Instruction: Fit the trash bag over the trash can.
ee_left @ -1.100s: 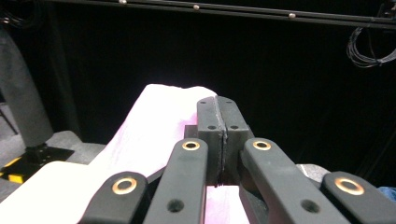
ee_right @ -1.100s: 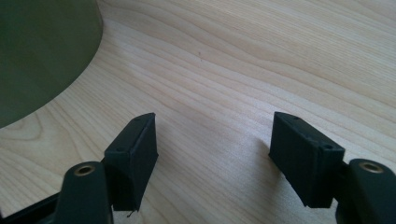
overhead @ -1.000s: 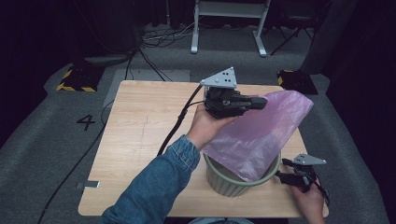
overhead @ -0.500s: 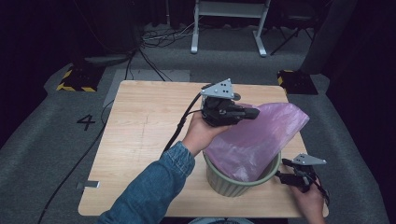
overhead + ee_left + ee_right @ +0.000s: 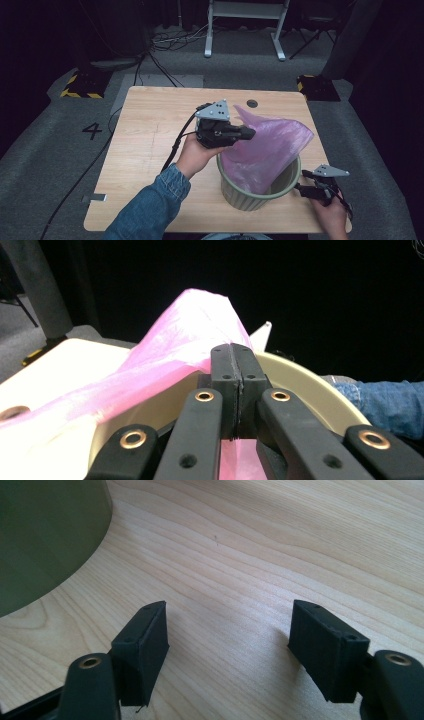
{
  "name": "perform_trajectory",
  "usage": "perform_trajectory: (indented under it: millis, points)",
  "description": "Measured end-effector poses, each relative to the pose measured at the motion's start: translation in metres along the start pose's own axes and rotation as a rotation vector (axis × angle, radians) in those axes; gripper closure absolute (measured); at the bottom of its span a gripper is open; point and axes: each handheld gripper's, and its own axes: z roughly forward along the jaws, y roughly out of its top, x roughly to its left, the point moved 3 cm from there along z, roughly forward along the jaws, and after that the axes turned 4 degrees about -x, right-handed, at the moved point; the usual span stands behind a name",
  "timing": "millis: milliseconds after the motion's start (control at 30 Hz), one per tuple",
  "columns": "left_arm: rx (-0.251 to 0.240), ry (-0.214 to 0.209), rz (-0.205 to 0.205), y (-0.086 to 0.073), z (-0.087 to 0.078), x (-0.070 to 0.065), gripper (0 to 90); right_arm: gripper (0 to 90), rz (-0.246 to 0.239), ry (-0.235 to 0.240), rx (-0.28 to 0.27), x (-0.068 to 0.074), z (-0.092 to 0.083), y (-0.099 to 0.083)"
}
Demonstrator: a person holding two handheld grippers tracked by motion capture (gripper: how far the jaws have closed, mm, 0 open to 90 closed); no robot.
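Observation:
A thin pink plastic bag (image 5: 272, 145) hangs half inside a round grey-green bin (image 5: 240, 197) on the wooden table (image 5: 150, 130). My left gripper (image 5: 250, 132) sits over the bin's far-left rim, shut on the bag's edge. In the left gripper view the jaws meet at the left gripper (image 5: 233, 352) with pink bag film (image 5: 170, 355) pinched between them above the bin rim (image 5: 310, 385). My right gripper (image 5: 301, 187) rests low beside the bin's right side, open. Between the right gripper (image 5: 230, 645) jaws lies bare table (image 5: 280, 545), with the bin wall (image 5: 45, 535) to the left.
A small round hole (image 5: 252, 103) marks the table's far edge. The left gripper's cable (image 5: 175, 145) trails across the tabletop. On the floor lie a number 4 mark (image 5: 93, 131), a yellow-black block (image 5: 80, 86) and a white stand (image 5: 245, 25).
My left gripper has come down and toward the near left with the bag, so the bag sits lower over the bin. The right gripper has stayed put.

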Motion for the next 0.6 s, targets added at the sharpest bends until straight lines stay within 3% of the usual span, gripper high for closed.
perform_trajectory:
  millis: [400,600]
  points:
    - [0.067,0.021,0.016,-0.033,-0.007,-0.011,89.3,31.9,-0.001,0.0,0.0,0.0,0.0,0.0]
    - [0.106,0.025,-0.017,-0.047,-0.008,-0.011,89.3,31.9,0.001,0.0,0.001,0.0,0.0,0.0]
